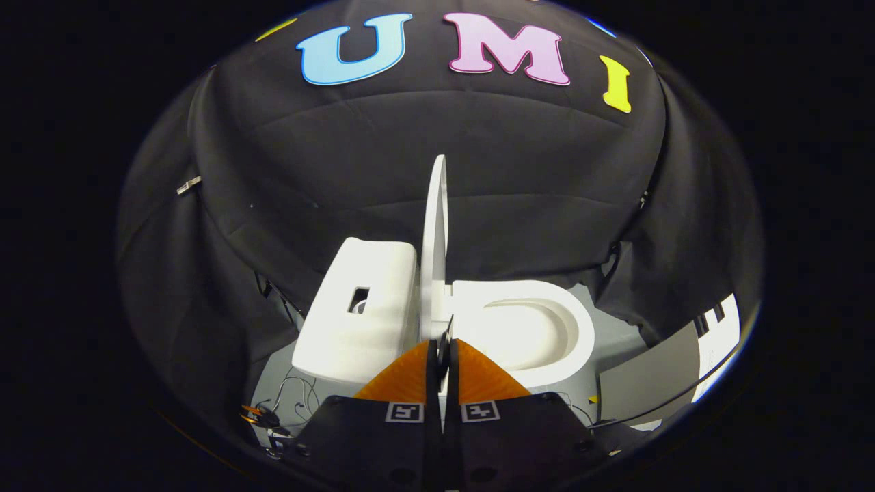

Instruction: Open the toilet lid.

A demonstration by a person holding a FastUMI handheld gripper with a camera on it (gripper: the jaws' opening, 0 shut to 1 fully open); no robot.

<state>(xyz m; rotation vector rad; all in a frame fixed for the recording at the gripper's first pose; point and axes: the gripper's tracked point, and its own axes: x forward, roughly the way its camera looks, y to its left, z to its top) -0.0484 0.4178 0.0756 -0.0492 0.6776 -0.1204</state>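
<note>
Just beyond the clenched, empty fingers [443, 345], toilet lid [435, 239] stands upright between tank [362, 307] and bowl [540, 328]. Risk: barely balanced, a nudge could drop it shut.

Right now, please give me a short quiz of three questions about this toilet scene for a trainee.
1. True or false: the toilet lid stands upright.
2. What sits on the far side of the lid from the bowl? A) the tank B) a bucket
3. Are the fingers of the gripper together or wide apart?

Key:
1. True
2. A, the tank
3. Together, pointing at the lid's lower edge; any contact is unclear.
</note>
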